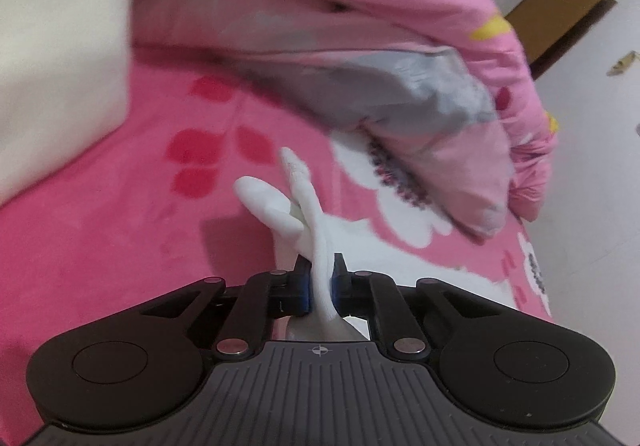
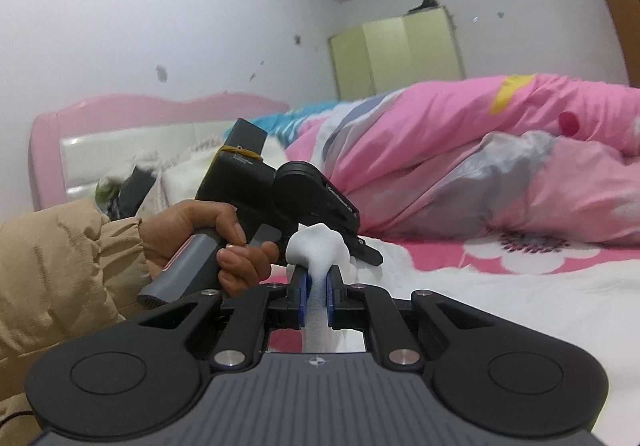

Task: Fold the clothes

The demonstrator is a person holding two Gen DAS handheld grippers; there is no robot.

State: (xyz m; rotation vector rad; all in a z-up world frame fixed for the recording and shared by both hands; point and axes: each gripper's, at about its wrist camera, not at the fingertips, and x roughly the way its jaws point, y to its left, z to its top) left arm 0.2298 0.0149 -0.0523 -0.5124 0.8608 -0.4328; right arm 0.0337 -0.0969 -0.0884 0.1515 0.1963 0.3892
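Pink flowery bed lies under both tools, and the left hand-held gripper and right hand-held gripper each pinch tight on the small white sock, probably to hold it stretched for folding.

The sock sits clamped between the jaws of the left gripper and the right gripper — above the bed. The quilt lies heaped behind; the headboard stands left — the wardrobe beyond.
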